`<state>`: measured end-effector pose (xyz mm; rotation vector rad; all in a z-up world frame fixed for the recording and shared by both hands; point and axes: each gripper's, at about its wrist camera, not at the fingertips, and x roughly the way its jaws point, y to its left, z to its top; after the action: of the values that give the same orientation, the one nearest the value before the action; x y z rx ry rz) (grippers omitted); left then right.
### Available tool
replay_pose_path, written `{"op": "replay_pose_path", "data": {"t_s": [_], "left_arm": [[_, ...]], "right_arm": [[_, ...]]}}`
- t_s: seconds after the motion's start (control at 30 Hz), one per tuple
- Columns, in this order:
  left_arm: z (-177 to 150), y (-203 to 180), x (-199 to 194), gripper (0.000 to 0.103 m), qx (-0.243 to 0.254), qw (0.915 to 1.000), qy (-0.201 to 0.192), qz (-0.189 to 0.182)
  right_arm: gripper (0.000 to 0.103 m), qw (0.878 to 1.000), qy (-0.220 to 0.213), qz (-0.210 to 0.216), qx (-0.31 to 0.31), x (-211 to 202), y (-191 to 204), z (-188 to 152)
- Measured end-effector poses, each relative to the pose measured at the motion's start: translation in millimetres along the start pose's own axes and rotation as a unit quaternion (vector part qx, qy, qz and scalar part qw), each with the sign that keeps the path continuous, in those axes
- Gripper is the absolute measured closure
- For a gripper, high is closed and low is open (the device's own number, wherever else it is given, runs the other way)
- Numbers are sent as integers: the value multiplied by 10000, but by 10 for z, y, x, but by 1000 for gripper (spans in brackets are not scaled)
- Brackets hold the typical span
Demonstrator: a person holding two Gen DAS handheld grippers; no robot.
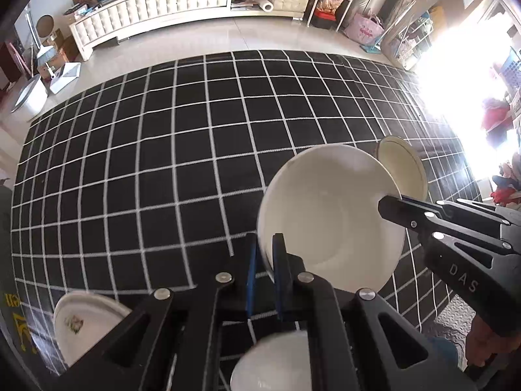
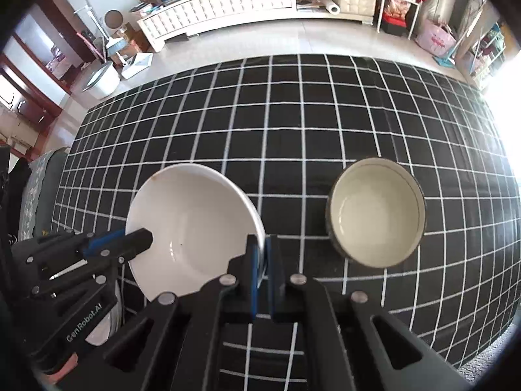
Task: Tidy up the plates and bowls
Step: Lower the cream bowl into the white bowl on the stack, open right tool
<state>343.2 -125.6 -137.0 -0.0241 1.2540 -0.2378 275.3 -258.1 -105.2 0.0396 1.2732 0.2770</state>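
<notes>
Left wrist view, lower left: a decorated plate lies on the worktop, partly cut off by the frame. Bottom centre: another white dish, mostly hidden behind the tool body. Centre: left hand-held gripper, jaws narrow, pinching the near rim of the white bowl. Right of centre: right hand-held gripper, clamped on the opposite rim. The bowl appears tilted and clear of the cloth.

Right wrist view, right of centre: a dark-rimmed bowl sits alone on the checked cloth, near the white bowl but apart from it.

Judgement: glazed ceramic, stiff, fairly heavy, slick, breakable. Two thin rim pinches could slip if the hands drift apart or twist; keep them level together.

Room: wide bare cloth across the upper half; worktop edges at far top and lower right.
</notes>
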Motion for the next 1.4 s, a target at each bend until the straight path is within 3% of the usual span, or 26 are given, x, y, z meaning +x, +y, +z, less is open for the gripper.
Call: {"op": "replay_pose_path", "data": {"t_s": [0.4,0.9,1.4], "left_arm": [[-579,133,-467,95,-176,9997,-192,-9],[-1434,229,-499,95,-260,9996,60,118],[-1641,230,-327,95,-271,9988,388,127]], "right_arm": [[96,9997,-147,46,-194,-294,372,-330],[96,9995,207,136,-210,-153,575,-883],[96,9981,582,184,-89,62,576,-1039]]}}
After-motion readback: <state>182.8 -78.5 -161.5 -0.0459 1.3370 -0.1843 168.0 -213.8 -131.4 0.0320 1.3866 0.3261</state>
